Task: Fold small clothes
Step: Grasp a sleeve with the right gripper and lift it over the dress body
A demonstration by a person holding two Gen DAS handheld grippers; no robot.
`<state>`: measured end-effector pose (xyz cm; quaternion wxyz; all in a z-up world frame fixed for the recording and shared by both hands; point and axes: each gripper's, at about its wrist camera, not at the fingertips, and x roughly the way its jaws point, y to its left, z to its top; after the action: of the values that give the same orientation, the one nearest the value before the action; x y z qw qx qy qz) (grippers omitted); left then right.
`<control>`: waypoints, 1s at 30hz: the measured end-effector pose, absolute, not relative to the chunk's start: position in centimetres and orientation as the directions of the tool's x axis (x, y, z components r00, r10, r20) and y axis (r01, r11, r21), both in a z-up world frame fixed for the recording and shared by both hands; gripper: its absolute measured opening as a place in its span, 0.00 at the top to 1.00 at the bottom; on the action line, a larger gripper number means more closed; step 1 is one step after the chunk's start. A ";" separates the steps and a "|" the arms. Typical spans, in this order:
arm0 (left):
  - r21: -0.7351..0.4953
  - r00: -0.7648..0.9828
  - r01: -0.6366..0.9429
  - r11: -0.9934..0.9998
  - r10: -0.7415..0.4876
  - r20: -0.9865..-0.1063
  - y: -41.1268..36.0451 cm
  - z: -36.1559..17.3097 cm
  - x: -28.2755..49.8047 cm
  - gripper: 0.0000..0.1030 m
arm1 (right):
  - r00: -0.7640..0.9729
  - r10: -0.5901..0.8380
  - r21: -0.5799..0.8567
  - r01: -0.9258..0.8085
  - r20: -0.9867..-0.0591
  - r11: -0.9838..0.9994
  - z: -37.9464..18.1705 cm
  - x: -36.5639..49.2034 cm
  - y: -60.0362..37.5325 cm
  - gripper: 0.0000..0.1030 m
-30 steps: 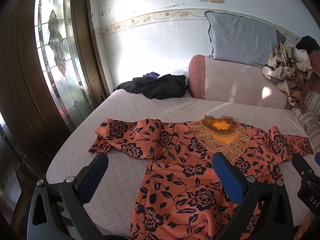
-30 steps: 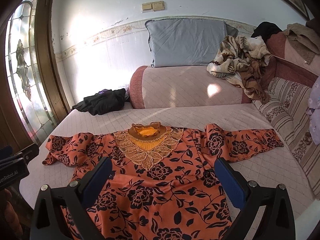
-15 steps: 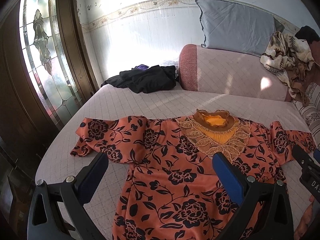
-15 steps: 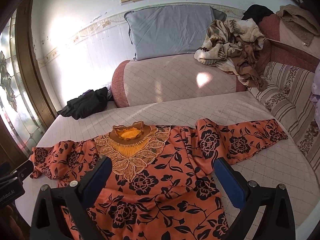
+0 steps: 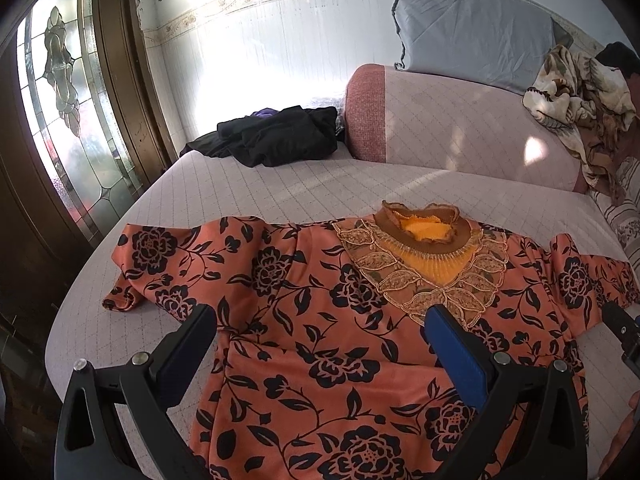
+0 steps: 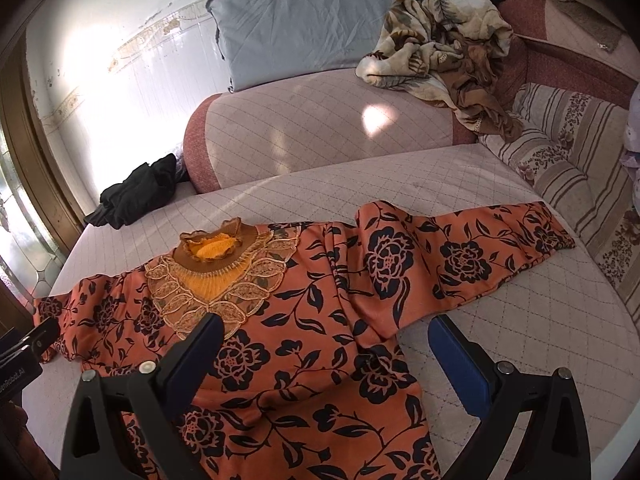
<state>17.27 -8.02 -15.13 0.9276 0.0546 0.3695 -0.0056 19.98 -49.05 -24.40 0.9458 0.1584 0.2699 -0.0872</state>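
Left gripper [image 5: 320, 328] up close, jaws spread wide with nothing between them, hovering over the orange floral top [image 5: 328, 320]; right gripper [image 6: 324, 336] the same, released and empty, above the garment's other side. The top lies face up and spread flat on the quilted pink bed [image 6: 460, 184], black roses all over, a gold lace yoke [image 6: 224, 280] under a frilled brown collar, both sleeves stretched outward, the left cuff curled under. Farther back, a black clothes pile [image 5: 276, 136] by the bolster [image 5: 460, 128], then a grey pillow [image 6: 304, 16] against the wall.
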 end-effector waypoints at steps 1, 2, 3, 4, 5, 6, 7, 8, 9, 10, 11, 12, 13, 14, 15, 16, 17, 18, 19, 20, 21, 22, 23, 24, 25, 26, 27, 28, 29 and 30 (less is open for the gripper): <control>0.101 0.720 0.055 0.993 0.030 -0.694 -8.1 -15.9 17.8 0.00 | 0.837 -0.075 0.261 0.253 -0.543 0.932 -24.6 20.2 -49.7 0.00; 0.099 0.706 0.061 0.993 0.028 -0.708 -8.1 -16.6 18.4 0.00 | 0.835 -0.069 0.278 0.258 -0.545 0.925 -24.8 20.5 -50.6 0.00; 0.085 0.684 0.072 0.994 0.013 -0.729 -8.0 -17.7 19.1 0.00 | 0.837 -0.060 0.306 0.265 -0.545 0.914 -25.0 20.8 -51.9 0.00; 0.068 0.655 0.084 0.994 -0.004 -0.756 -7.9 -19.2 19.8 0.00 | 0.839 -0.049 0.345 0.276 -0.542 0.897 -25.2 21.0 -53.5 0.00; 0.061 0.621 0.089 0.994 -0.007 -0.784 -7.7 -20.8 20.5 0.00 | 0.840 -0.040 0.395 0.296 -0.541 0.870 -25.5 21.2 -55.6 0.00; 0.061 0.590 0.095 0.994 -0.006 -0.808 -7.6 -22.3 21.0 0.00 | 0.841 -0.027 0.454 0.318 -0.540 0.832 -25.9 21.3 -57.9 0.00; 0.065 0.550 0.099 0.993 -0.001 -0.835 -7.5 -24.1 21.6 0.00 | 0.845 -0.005 0.526 0.338 -0.535 0.781 -26.5 21.3 -60.6 0.00; 0.075 0.505 0.097 0.992 0.015 -0.863 -7.4 -25.6 22.2 0.00 | 0.852 0.026 0.603 0.348 -0.522 0.718 -27.4 21.3 -63.3 0.00; 0.080 0.462 0.093 0.992 0.028 -0.887 -7.2 -26.8 22.6 0.00 | 0.862 0.053 0.678 0.358 -0.505 0.641 -28.4 21.2 -66.0 0.00; 0.064 0.432 0.092 0.994 0.019 -0.902 -6.9 -27.6 22.9 0.00 | 0.872 0.069 0.746 0.371 -0.485 0.553 -29.7 21.0 -68.7 0.00; 0.042 0.430 0.089 0.995 0.000 -0.903 -6.7 -27.9 23.0 0.00 | 0.882 0.079 0.802 0.382 -0.465 0.460 -31.0 20.8 -71.0 0.01; 0.031 0.439 0.082 0.996 -0.008 -0.898 -6.6 -27.9 23.0 0.00 | 0.893 0.089 0.847 0.381 -0.441 0.371 -32.4 20.6 -73.1 0.02; 0.030 0.445 0.081 0.996 -0.009 -0.895 -6.7 -28.0 22.9 0.00 | 0.902 0.103 0.878 0.375 -0.420 0.295 -33.7 20.6 -74.9 0.06; 0.035 0.447 0.083 0.996 -0.006 -0.894 -6.8 -28.2 22.9 0.00 | 0.906 0.107 0.896 0.377 -0.409 0.236 -34.8 20.7 -76.5 0.16; 0.041 0.454 0.084 0.996 -0.001 -0.891 -6.9 -28.4 22.8 0.00 | 0.905 0.096 0.899 0.389 -0.413 0.200 -35.5 20.8 -77.9 0.23; 0.046 0.468 0.081 0.996 0.002 -0.884 -7.0 -28.5 22.7 0.00 | 0.904 0.072 0.896 0.404 -0.422 0.186 -36.0 21.0 -79.2 0.24; 0.047 0.481 0.076 0.996 0.004 -0.877 -7.1 -28.6 22.5 0.00 | 0.902 0.046 0.890 0.415 -0.430 0.188 -36.2 21.3 -80.2 0.27; 0.045 0.493 0.070 0.997 0.004 -0.870 -7.0 -28.7 22.3 0.00 | 0.898 0.034 0.884 0.425 -0.439 0.193 -36.4 21.7 -81.1 0.32; 0.041 0.512 0.062 0.997 0.004 -0.859 -7.0 -28.8 21.9 0.00 | 0.890 0.030 0.877 0.442 -0.455 0.189 -36.8 22.2 -82.1 0.36; 0.040 0.525 0.055 0.998 0.005 -0.851 -6.9 -28.7 21.6 0.00 | 0.877 0.026 0.866 0.469 -0.480 0.172 -37.3 22.7 -82.9 0.40; 0.044 0.533 0.049 0.998 0.011 -0.846 -6.9 -28.8 21.4 0.00 | 0.865 0.020 0.856 0.493 -0.502 0.155 -37.8 23.1 -83.6 0.41; 0.050 0.535 0.046 0.998 0.018 -0.845 -7.0 -28.9 21.3 0.00 | 0.862 0.014 0.853 0.499 -0.506 0.153 -38.4 23.3 -84.1 0.43; 0.052 0.534 0.040 0.998 0.022 -0.845 -7.2 -29.0 21.2 0.00 | 0.857 0.002 0.845 0.508 -0.516 0.164 -38.4 23.7 -84.6 0.46; 0.048 0.532 0.031 0.998 0.024 -0.847 -7.2 -29.1 21.2 0.00 | 0.849 -0.014 0.833 0.522 -0.529 0.181 -38.2 24.2 -85.0 0.47; 0.045 0.530 0.022 0.999 0.026 -0.847 -7.2 -29.1 21.0 0.00 | 0.838 -0.037 0.819 0.540 -0.544 0.196 -38.0 24.4 -85.3 0.47; 0.047 0.531 0.018 0.999 0.030 -0.847 -7.3 -29.1 20.9 0.00 | 0.827 -0.065 0.803 0.558 -0.558 0.210 -37.6 24.8 -85.6 0.47; 0.052 0.531 0.016 0.999 0.035 -0.847 -7.5 -29.1 21.2 0.00 | 0.818 -0.093 0.788 0.573 -0.568 0.225 -37.4 25.3 -85.8 0.47; 0.052 0.532 0.014 0.999 0.037 -0.846 -7.5 -29.1 21.2 0.00 | 0.813 -0.115 0.777 0.580 -0.571 0.245 -37.4 25.7 -86.1 0.47; 0.051 0.532 0.013 0.999 0.037 -0.846 -7.5 -29.1 21.1 0.00 | 0.811 -0.135 0.767 0.583 -0.570 0.266 -37.5 26.1 -86.3 0.48; 0.050 0.529 0.013 0.999 0.035 -0.848 -7.4 -28.9 21.6 0.00 | 0.809 -0.154 0.758 0.587 -0.568 0.285 -37.5 26.4 -86.4 0.55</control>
<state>21.60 -7.44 -28.93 0.8739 0.0251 0.4854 0.0063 26.39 -86.39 -37.52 0.7768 0.5485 0.1972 -0.2383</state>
